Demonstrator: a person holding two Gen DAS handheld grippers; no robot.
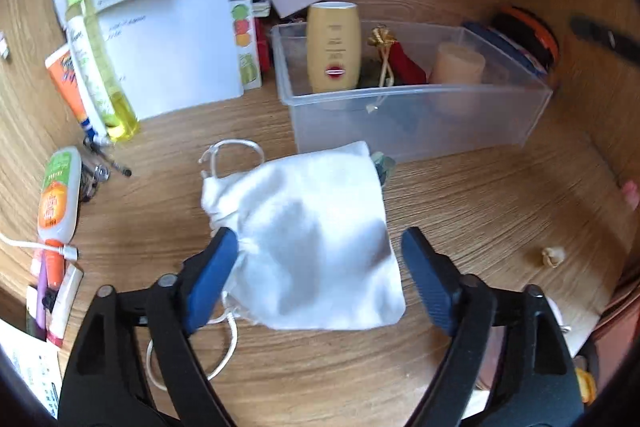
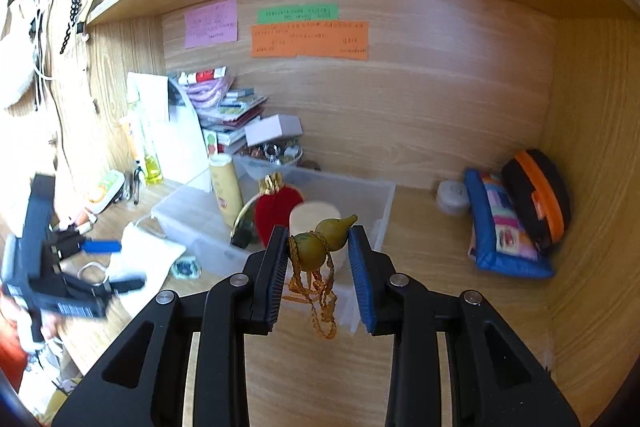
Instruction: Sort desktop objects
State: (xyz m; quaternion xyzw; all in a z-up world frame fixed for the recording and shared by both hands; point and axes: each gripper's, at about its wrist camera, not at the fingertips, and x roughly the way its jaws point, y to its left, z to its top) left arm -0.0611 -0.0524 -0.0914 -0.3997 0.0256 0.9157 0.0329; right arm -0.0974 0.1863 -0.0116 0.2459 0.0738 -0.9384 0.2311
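Observation:
A white drawstring pouch (image 1: 308, 243) lies on the wooden desk in front of a clear plastic bin (image 1: 412, 115). My left gripper (image 1: 316, 247) is open, its blue-padded jaws either side of the pouch; the left pad touches the pouch's gathered neck. In the right wrist view my right gripper (image 2: 318, 247) is shut on a small olive gourd charm (image 2: 324, 241) with a gold braided cord (image 2: 316, 299) hanging below, held above the bin's near end (image 2: 360, 195). The bin holds a tan bottle (image 1: 334, 47), a red heart ornament (image 2: 276, 211) and a cream cylinder (image 1: 458, 63).
Bottles and tubes (image 1: 96, 59) lie at the left beside a white paper stand (image 1: 168, 27). A blue cushion (image 2: 504, 227) and black-orange case (image 2: 536, 199) lean at the right wall. A small pale lump (image 1: 552, 255) lies right of the pouch. The left gripper also shows in the right wrist view (image 2: 100, 267).

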